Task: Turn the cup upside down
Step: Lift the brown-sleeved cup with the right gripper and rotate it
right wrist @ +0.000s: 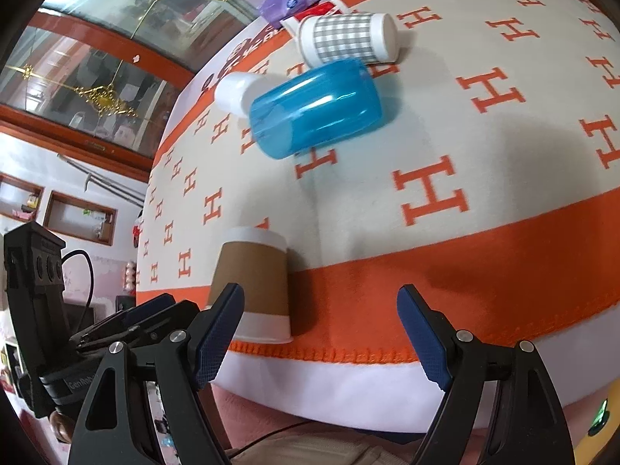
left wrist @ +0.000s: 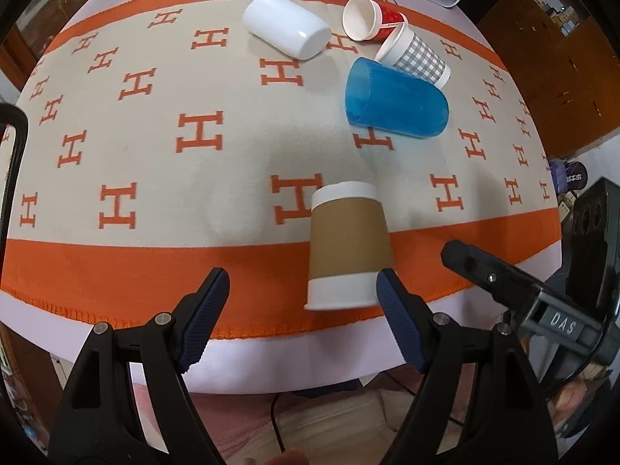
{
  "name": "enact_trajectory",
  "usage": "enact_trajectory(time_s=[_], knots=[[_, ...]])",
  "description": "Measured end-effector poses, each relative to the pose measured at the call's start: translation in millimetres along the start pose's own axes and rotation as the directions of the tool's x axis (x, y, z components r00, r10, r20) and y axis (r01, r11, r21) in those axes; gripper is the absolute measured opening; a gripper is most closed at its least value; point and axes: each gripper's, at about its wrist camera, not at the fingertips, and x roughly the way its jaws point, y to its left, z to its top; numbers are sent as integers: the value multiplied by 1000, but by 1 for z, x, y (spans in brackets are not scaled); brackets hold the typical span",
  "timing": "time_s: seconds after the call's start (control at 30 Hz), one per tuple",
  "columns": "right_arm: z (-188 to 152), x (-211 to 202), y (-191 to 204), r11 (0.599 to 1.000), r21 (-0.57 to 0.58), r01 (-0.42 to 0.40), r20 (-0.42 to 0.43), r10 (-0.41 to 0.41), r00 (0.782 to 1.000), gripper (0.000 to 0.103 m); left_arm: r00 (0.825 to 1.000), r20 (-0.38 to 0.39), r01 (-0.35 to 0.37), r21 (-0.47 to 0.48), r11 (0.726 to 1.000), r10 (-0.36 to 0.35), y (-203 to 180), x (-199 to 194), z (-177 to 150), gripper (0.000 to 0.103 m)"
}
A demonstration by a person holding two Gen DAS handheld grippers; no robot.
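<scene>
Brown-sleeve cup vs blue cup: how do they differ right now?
Pose: the brown-sleeve cup stands upside down, rim on the cloth; the blue cup lies on its side.
Look: the brown-sleeve cup is opaque white paper with a brown band; the blue cup is translucent plastic.
Place: the brown-sleeve cup sits on the orange border by the near edge; the blue cup lies farther in, against the checked cup.
Shared: neither is gripped.
</scene>
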Motion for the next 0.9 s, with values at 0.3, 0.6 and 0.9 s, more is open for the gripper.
enact_trajectory(time_s=[0.3,0.6,0.9], knots=[[1,13,22,998,-24,-53,-75,51,996,82,998,47,51,-39,998,-49,29,-7,-8,73],[13,36,45,997,-36,-70,-140,64,988,82,997,66,57,-92,994,-51,60,7,-9,51],[25,69,56,997,-41,-60,-209,50,977,82,991,126,-36,-42,998,41,65,20,-15,44]])
